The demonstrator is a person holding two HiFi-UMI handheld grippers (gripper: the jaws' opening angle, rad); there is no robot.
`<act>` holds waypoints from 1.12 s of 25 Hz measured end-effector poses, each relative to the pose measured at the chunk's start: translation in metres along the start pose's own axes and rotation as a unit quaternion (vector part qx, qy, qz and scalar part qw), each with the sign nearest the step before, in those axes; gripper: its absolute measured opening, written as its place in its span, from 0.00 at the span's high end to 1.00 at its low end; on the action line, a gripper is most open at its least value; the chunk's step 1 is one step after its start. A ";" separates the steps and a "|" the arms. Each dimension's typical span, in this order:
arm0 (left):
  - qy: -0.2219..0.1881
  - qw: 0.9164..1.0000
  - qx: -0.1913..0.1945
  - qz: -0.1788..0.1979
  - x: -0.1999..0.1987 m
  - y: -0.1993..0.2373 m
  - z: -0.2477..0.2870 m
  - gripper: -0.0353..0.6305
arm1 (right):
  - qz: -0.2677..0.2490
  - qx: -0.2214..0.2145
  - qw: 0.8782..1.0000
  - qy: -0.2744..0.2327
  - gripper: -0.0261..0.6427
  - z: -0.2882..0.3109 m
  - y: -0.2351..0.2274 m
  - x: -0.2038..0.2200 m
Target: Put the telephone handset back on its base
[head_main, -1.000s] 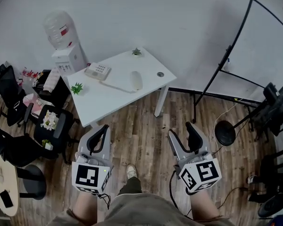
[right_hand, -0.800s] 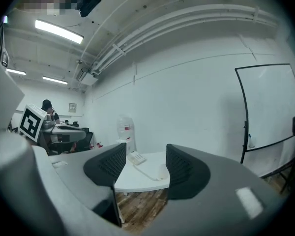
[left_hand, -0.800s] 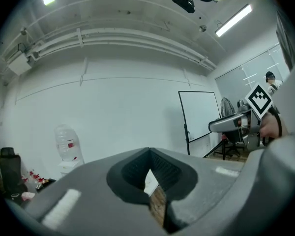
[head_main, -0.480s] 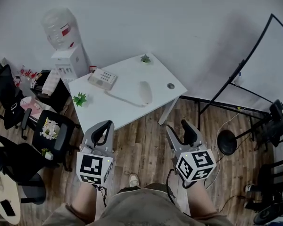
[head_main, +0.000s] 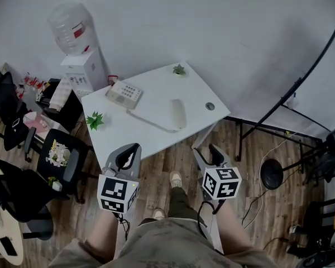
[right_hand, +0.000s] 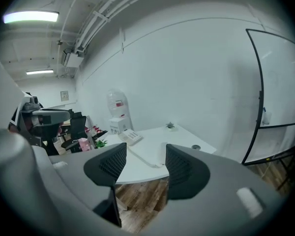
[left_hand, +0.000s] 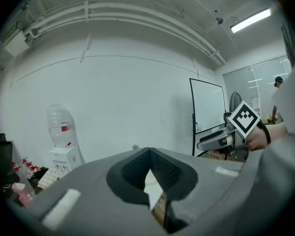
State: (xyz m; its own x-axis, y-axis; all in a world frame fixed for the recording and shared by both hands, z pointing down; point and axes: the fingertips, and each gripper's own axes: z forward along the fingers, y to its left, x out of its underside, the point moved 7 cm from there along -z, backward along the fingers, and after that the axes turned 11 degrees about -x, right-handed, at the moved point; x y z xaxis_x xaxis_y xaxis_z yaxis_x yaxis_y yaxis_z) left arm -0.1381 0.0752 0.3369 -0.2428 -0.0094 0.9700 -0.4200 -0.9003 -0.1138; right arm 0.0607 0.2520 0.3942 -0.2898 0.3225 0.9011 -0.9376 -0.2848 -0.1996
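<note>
The handset is lying flat on the desk, right of its base, its length running toward the wall, while both grippers are pointing deskward, the left gripper pinched together, the right gripper spread apart and empty.

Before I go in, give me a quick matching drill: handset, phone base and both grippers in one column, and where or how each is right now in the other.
1. telephone handset
2. telephone base
3. left gripper
4. right gripper

A. fingers apart, holding nothing
B. lying flat on the desk, off its cradle
C. fingers together, holding nothing
D. at the desk's far-left corner, near the water dispenser

Pairs: 1-B, 2-D, 3-C, 4-A
</note>
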 end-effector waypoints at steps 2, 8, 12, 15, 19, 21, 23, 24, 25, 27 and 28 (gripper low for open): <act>0.012 1.000 -0.007 0.000 0.010 0.004 0.015 0.95 | 0.010 -0.002 1.000 0.007 0.56 0.020 -0.014 0.006; 0.054 0.998 -0.019 -0.001 0.033 0.007 0.082 0.95 | 0.024 -0.016 0.999 0.042 0.56 0.090 -0.060 0.012; 0.084 0.996 -0.029 -0.002 0.046 0.012 0.126 0.95 | 0.035 -0.032 0.996 0.077 0.56 0.141 -0.088 0.015; 0.109 0.993 -0.034 -0.006 0.056 0.018 0.163 0.95 | 0.046 -0.042 0.993 0.104 0.56 0.179 -0.108 0.015; 0.143 0.989 -0.044 -0.021 0.067 0.026 0.209 0.95 | 0.049 -0.056 0.987 0.142 0.56 0.225 -0.126 0.014; 0.157 0.986 -0.048 -0.024 0.073 0.027 0.232 0.95 | 0.050 -0.061 0.984 0.161 0.56 0.247 -0.137 0.018; 0.173 0.983 -0.050 -0.024 0.080 0.030 0.252 0.95 | 0.056 -0.066 0.980 0.179 0.56 0.270 -0.147 0.024; 0.181 0.982 -0.050 -0.023 0.083 0.032 0.261 0.95 | 0.062 -0.072 0.978 0.187 0.56 0.282 -0.151 0.027; 0.190 0.980 -0.051 -0.023 0.087 0.033 0.269 0.95 | 0.070 -0.079 0.975 0.196 0.56 0.294 -0.154 0.031; 0.209 0.976 -0.053 -0.025 0.096 0.034 0.284 0.95 | 0.085 -0.088 0.969 0.216 0.56 0.313 -0.161 0.038; 0.217 0.974 -0.055 -0.027 0.100 0.034 0.291 0.95 | 0.089 -0.087 0.967 0.223 0.55 0.322 -0.166 0.042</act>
State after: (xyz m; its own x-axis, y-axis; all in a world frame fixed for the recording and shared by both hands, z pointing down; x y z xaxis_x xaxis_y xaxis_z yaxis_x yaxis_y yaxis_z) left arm 0.0778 -0.0835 0.4921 -0.5547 0.2431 0.7957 -0.5274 -0.8424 -0.1103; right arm 0.2658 0.0221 0.5885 -0.4678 0.6509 0.5980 -0.8718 -0.2285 -0.4333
